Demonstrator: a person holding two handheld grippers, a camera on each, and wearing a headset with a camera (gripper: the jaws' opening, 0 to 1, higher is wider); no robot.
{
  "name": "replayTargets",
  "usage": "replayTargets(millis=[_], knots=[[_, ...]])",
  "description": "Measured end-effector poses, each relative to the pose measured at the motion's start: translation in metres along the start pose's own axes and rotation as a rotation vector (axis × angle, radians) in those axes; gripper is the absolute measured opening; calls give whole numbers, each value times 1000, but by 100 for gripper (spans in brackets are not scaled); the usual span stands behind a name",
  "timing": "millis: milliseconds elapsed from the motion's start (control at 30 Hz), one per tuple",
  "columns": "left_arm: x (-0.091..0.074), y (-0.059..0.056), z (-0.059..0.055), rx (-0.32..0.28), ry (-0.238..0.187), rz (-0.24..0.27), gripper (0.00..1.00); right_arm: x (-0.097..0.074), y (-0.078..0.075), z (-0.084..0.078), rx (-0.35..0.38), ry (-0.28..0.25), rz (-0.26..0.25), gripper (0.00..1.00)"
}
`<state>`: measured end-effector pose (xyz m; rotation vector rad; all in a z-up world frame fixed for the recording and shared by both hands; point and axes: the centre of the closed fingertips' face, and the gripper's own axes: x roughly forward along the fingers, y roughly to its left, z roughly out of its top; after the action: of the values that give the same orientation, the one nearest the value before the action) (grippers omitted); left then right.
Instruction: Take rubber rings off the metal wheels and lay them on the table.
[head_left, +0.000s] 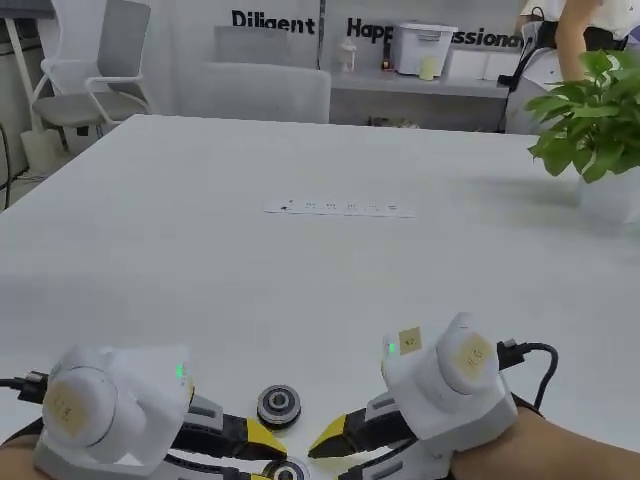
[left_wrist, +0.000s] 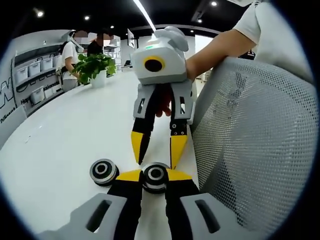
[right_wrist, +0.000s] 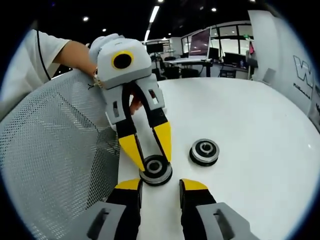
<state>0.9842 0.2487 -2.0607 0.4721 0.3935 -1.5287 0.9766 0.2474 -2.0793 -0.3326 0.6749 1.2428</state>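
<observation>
Clamping one metal wheel (right_wrist: 155, 170) on the tabletop (right_wrist: 250, 130), the left tool (left_wrist: 155, 175) faces the spread-jawed right tool (right_wrist: 161, 185) just beside that wheel, with a second wheel (right_wrist: 204, 151) near it.

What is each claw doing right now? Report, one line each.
Left claw: closed on the black rubber-ringed round metal wheel.
Right claw: open, holding nothing, tips just short of that wheel.
</observation>
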Motion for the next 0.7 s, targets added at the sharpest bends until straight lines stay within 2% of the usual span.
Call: replayTargets(millis=[133,267,433,600,700], knots=[[1,6,2,4,-7,25,9,1,-1,1,-9,0,-5,26],[0,13,3,-17,-19,47,9,2,-4,2,-30,0,-26,26],[1,15,3,-21,-32,60,9,2,-12,4,-29,-13,-64,25],[1,16,3,-21,-38,64,8,3,-15,6,-2,-29,-68,23],[2,15,2,-18,-40,65,8,2,-15,4,-31,-24,-65,21]])
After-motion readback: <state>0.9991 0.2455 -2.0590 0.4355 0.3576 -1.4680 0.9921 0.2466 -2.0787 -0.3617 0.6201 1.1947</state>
